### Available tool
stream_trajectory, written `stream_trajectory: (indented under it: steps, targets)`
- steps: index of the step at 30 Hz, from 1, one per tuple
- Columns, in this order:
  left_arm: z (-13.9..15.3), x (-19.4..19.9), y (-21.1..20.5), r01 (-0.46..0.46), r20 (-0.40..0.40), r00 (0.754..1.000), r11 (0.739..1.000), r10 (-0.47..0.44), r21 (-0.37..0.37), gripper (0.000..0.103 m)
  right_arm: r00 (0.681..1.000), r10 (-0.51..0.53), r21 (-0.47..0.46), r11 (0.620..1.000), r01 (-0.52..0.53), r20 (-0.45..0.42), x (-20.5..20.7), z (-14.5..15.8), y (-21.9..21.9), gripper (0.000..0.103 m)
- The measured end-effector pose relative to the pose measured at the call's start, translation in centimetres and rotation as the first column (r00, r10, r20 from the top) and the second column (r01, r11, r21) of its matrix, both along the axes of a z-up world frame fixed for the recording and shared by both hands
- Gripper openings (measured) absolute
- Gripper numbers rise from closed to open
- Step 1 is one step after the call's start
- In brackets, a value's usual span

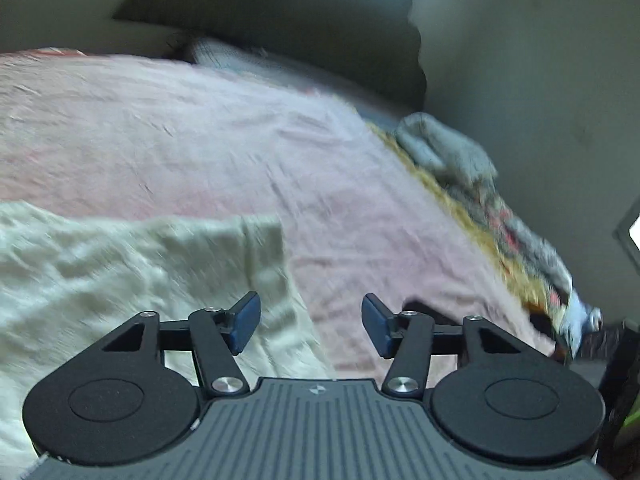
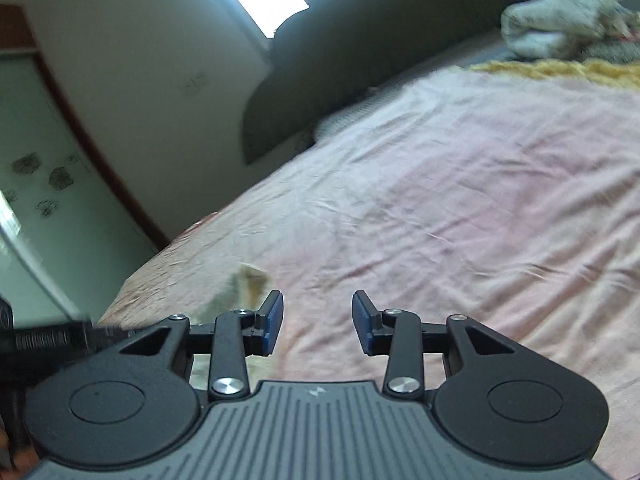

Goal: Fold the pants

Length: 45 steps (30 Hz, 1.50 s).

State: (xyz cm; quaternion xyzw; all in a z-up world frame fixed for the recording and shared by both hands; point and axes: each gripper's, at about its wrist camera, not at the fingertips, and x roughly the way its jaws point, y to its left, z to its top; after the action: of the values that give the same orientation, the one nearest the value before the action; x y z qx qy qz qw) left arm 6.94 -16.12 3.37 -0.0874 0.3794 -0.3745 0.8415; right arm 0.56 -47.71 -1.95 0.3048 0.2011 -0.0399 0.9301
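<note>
Cream-white pants (image 1: 132, 276) lie spread on the pink bedsheet (image 1: 200, 140), filling the lower left of the left wrist view. My left gripper (image 1: 311, 322) hangs open over their right edge, nothing between its blue pads. In the right wrist view my right gripper (image 2: 317, 322) is open above the pink bedsheet (image 2: 460, 200), holding nothing. A small pale corner of cloth (image 2: 248, 284) shows just beyond its left finger; I cannot tell whether it belongs to the pants. Both views are blurred.
A dark headboard (image 1: 300, 28) stands at the far end of the bed. A yellow-patterned blanket with a grey bundle (image 1: 452, 152) lies along the bed's right edge. The same bundle (image 2: 560, 28) shows top right in the right view; a door (image 2: 48, 168) stands at left.
</note>
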Motion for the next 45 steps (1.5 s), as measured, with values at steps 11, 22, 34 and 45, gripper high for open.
stream_trajectory:
  steps: [11,22,34,45]
  targets:
    - [1.2,-0.5,11.6,-0.201,0.067,0.978,0.974,0.195,0.106,0.064,0.94,0.34,0.116,0.933,-0.34,0.022,-1.0,0.7,6.1,0.059]
    - [-1.4,-4.5,14.8,-0.084,0.106,0.992,0.983,0.067,0.161,0.067,0.943,0.328,0.166,0.935,-0.313,-0.064,1.5,-1.4,7.8,0.056]
    - [-3.5,-8.9,9.5,-0.042,0.381,0.915,0.913,-0.128,0.406,0.077,0.954,0.295,0.185,0.936,-0.299,0.05,3.1,1.0,7.7,0.016]
    - [-3.5,-7.8,12.1,-0.117,0.367,0.929,0.898,-0.053,0.425,0.021,0.958,0.273,0.174,0.943,-0.284,0.086,3.0,2.2,7.9,0.015]
